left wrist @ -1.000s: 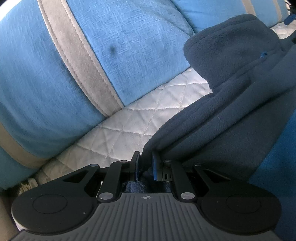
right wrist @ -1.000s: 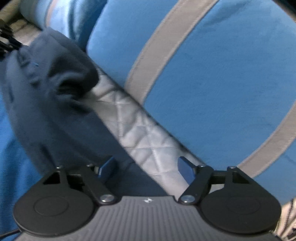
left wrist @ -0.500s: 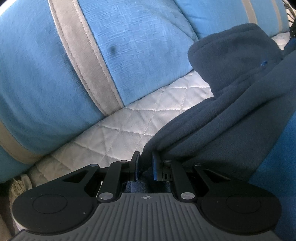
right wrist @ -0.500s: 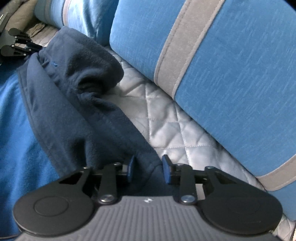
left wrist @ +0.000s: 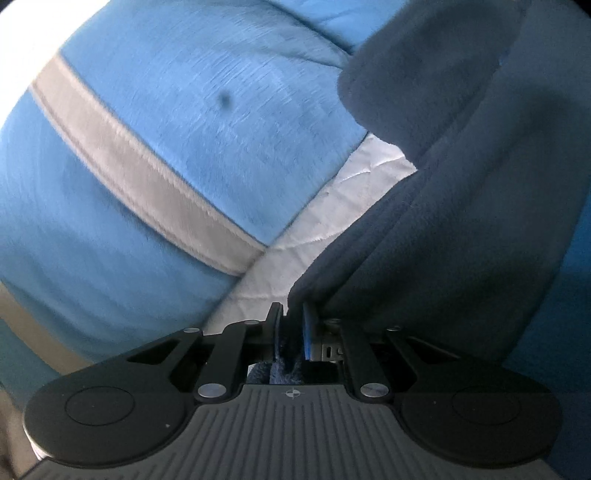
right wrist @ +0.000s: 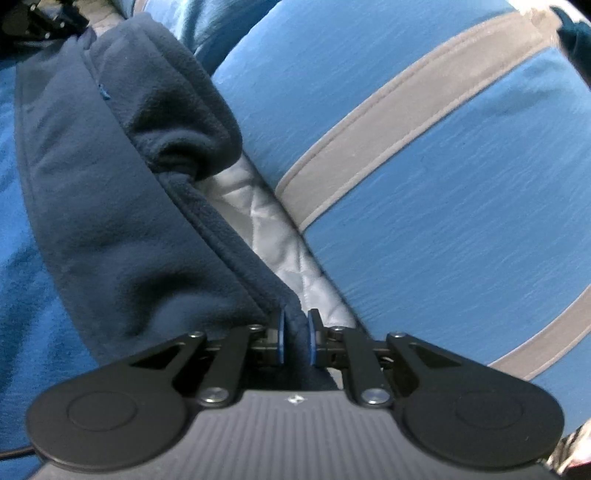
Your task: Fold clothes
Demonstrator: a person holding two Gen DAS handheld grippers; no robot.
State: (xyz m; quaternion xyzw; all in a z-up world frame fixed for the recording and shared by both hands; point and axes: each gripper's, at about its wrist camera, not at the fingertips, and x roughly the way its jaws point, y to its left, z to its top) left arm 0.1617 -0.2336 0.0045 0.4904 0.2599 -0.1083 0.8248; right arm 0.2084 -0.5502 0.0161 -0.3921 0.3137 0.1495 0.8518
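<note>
A dark navy fleece garment [left wrist: 461,221] lies along the seat, with a rolled collar or hood at its far end [right wrist: 166,110]. My left gripper [left wrist: 293,314] is shut on one corner of its edge, and fleece bunches between the pads. My right gripper [right wrist: 295,321] is closing its jaws on the hem at the other end; the blue pads press on the fleece between them. Bright blue fabric [right wrist: 22,258] lies on the near side of the navy fleece; I cannot tell if it is the same garment.
Blue sofa cushions with grey stripes [left wrist: 184,147] [right wrist: 443,184] rise right behind the garment. A white quilted cover [left wrist: 332,221] [right wrist: 273,229] shows in the narrow strip between fleece and cushions. Something black [right wrist: 37,22] sits at the garment's far end.
My right gripper's jaws went from wide open to pinched on the fleece hem. Both views have rolled and shifted closer to the cushions. The left gripper kept its hold.
</note>
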